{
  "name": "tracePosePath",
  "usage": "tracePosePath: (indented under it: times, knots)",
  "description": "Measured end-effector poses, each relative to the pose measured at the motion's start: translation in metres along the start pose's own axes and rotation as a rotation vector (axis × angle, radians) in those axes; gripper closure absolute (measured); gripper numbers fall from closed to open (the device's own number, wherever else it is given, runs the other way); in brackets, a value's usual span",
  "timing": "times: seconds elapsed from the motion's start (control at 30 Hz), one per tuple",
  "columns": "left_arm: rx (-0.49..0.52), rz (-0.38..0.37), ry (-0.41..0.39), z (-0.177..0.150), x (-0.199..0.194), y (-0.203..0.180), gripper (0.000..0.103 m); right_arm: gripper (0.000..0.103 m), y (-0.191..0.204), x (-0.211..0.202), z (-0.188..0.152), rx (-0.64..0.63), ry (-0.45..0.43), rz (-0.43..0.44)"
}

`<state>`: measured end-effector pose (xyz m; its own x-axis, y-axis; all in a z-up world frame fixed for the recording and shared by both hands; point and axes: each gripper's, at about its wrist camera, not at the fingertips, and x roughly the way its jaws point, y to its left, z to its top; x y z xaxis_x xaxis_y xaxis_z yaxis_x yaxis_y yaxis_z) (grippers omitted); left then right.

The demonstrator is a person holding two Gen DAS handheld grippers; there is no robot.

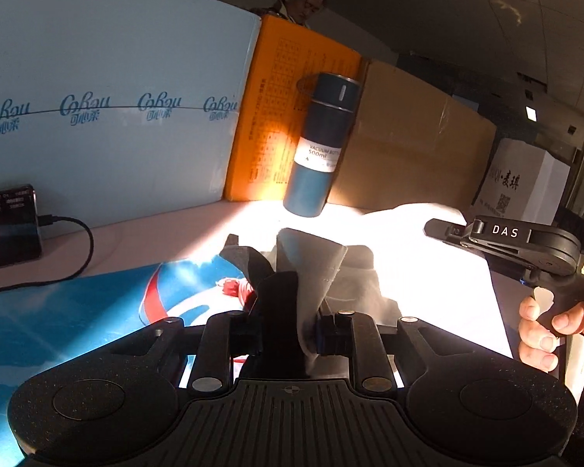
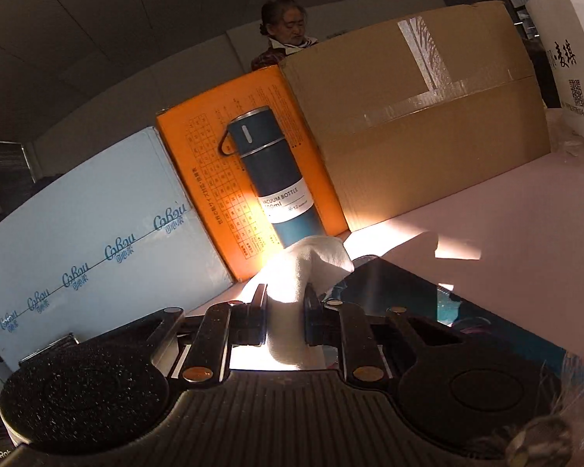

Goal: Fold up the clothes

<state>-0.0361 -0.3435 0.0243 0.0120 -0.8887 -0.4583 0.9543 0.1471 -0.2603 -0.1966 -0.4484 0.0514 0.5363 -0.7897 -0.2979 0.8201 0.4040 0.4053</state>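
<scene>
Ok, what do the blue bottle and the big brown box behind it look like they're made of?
Blue bottle: likely painted metal with a matte finish; a bare silvery rim shows on top, and the label reads vacuum bottle. Brown box: corrugated cardboard, dull tan, sealed with clear glossy tape.

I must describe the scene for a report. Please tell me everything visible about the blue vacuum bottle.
The blue vacuum bottle is a tall cylinder, seemingly metal, with a darker cap section, a side loop handle and a white label reading "VACUUM BOTTLE", 500ml. It stands upright on the pink table, closed, in front of the orange box; contact cannot be told. Sunlight strikes its lower part. No claw touches it.
</scene>
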Motion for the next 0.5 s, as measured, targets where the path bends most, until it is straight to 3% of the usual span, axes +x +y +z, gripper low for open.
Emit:
tracePosePath:
  times: [0.13, 0.27, 0.5]
  knots:
    - [-0.074, -0.057, 0.047, -0.001, 0.047, -0.012, 0.082, 0.088, -0.030, 0.041, 0.020, -0.069, 0.048, -0.121]
    - [-0.103, -0.097, 0.061, 0.004, 0.075, -0.020, 0.082, 0.088, -0.055, 0.077, 0.035, -0.180, 0.142, -0.168]
    - [-0.204, -0.163, 0.069, 0.011, 0.112, -0.018, 0.081, 0.088, -0.073, 0.127, 0.055, -0.350, 0.186, -0.260]
